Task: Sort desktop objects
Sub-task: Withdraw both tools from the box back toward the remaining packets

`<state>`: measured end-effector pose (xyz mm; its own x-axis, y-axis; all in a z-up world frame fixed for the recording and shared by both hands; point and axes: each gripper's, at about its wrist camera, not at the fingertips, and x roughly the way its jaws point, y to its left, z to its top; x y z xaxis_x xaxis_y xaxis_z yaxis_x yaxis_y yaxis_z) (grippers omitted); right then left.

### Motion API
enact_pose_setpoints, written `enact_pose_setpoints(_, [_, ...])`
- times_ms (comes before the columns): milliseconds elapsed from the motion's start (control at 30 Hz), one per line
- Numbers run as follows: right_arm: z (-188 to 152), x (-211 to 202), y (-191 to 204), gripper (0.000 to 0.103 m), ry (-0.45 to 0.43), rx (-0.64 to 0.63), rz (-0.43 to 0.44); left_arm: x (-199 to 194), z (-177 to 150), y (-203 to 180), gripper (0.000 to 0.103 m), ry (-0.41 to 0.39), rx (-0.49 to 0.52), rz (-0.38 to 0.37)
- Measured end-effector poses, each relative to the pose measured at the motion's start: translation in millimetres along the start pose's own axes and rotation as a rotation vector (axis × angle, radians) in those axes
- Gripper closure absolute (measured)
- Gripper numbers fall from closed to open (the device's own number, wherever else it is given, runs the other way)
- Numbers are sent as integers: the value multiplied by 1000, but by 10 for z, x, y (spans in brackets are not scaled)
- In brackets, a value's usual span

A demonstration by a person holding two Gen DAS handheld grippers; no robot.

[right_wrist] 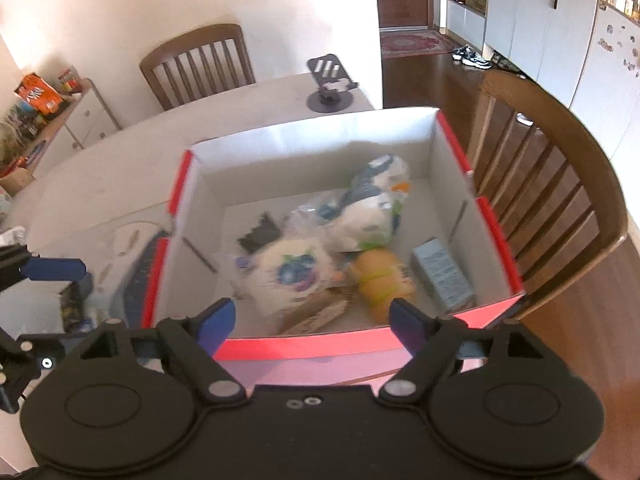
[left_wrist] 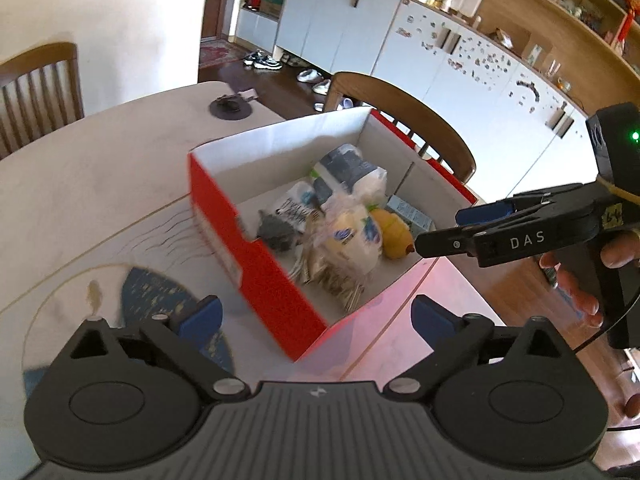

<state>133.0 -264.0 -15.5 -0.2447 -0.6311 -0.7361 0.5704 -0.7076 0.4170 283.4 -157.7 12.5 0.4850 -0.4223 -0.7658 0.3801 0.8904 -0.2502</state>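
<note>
A red box with a white inside (left_wrist: 224, 208) (right_wrist: 304, 350) stands on the table. It holds several things: a clear bag of bread with a blue label (left_wrist: 352, 240) (right_wrist: 292, 272), a yellow toy (left_wrist: 394, 234) (right_wrist: 380, 280), a white-and-grey packet (left_wrist: 348, 168) (right_wrist: 372, 196), a small light-blue carton (left_wrist: 410, 212) (right_wrist: 440, 276) and a dark object (left_wrist: 276, 232). My left gripper (left_wrist: 316, 316) is open and empty, just before the box's near corner. My right gripper (right_wrist: 312, 320) is open and empty at the box's near wall; it also shows in the left wrist view (left_wrist: 440, 232).
A beige table (left_wrist: 80, 184) carries a blue patterned mat (left_wrist: 160, 300) left of the box and a black phone stand (right_wrist: 330, 80) at the far edge. Wooden chairs (right_wrist: 552, 184) (right_wrist: 196, 64) stand around it. White cabinets (left_wrist: 420, 52) line the back wall.
</note>
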Motion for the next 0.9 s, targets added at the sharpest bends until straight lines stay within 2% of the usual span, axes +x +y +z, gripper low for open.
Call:
enact_pose_setpoints(233, [-66,-13,341,16,-7,10,21,-291,-185,262,0,-38,-40,14])
enact_pose_setpoints(367, [-101,21,528,14,0,10,20,-423,-298,354,0,-50,-6,77])
enact_pose_setpoints(900, [-232,152,1348,12,10,-72,47,-714,-604,899,0,-43,-63,150])
